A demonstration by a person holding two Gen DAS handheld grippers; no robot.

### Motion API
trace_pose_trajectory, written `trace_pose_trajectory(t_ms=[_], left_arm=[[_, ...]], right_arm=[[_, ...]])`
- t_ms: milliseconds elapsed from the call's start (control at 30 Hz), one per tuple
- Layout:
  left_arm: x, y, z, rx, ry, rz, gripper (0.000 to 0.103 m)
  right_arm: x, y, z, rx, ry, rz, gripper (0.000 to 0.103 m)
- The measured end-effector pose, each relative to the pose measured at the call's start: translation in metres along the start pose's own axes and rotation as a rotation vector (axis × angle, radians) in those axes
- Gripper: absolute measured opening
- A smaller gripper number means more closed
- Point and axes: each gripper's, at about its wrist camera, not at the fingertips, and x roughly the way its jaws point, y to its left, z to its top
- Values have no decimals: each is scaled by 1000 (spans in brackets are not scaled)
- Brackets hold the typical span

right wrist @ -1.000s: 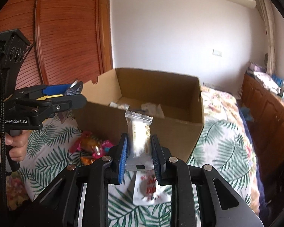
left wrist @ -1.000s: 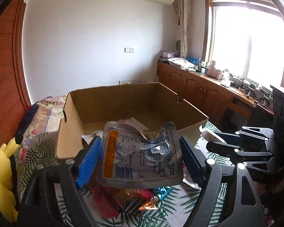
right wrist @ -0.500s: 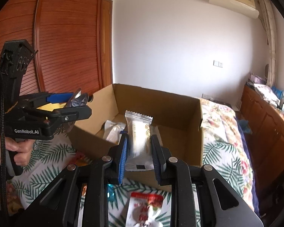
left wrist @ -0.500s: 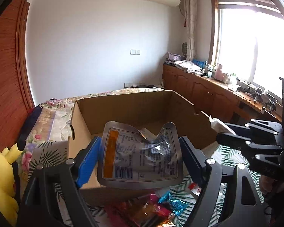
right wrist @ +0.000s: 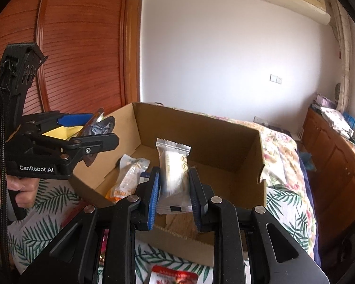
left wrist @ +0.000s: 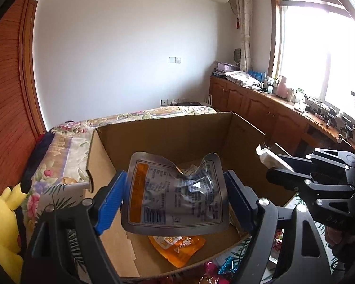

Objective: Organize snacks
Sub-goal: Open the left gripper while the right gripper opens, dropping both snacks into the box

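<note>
My left gripper [left wrist: 175, 198] is shut on a silver foil snack pouch [left wrist: 175, 194] and holds it above the open cardboard box [left wrist: 168, 130]. My right gripper [right wrist: 174, 194] is shut on a white snack packet [right wrist: 174, 170] and holds it over the box's near wall [right wrist: 184, 243]. Inside the box lie an orange packet [left wrist: 177, 246] and a clear-and-orange packet [right wrist: 127, 179]. The left gripper [right wrist: 92, 139] shows at the left of the right wrist view, over the box's left corner. The right gripper's fingers [left wrist: 293, 177] show at the right of the left wrist view.
The box stands on a leaf-patterned bedspread [right wrist: 47, 201]. Loose snacks lie in front of it: a red-and-white packet [right wrist: 175, 277] and shiny wrapped sweets [left wrist: 215, 272]. A yellow plush toy [left wrist: 2, 217] is at the left. Wooden cabinets [left wrist: 260, 108] run along the right wall.
Both grippers have moved forward and up with their snacks, from in front of the box to over its opening. The box's inside now shows.
</note>
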Motion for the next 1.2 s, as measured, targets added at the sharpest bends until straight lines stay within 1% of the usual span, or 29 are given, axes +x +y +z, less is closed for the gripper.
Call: trace_pose_trajectory(t_ms=[200, 400, 700, 867, 967, 1200], left_arm=[[13, 0, 0, -4, 29, 5, 82], [21, -2, 0, -1, 51, 10, 82], [24, -1, -2, -7, 55, 21, 83], [21, -3, -2, -1, 45, 29, 84], [19, -6, -3, 5, 42, 35, 86], [3, -13, -6, 15, 27, 25, 87]], right_arm=[[17, -10, -1, 29, 25, 11, 23], [24, -12, -3, 48, 45, 20, 23], [35, -10, -4, 62, 69, 37, 24], [34, -8, -6, 64, 67, 41, 24], [31, -8, -8, 66, 62, 40, 24], [3, -6, -15, 76, 36, 38, 28]])
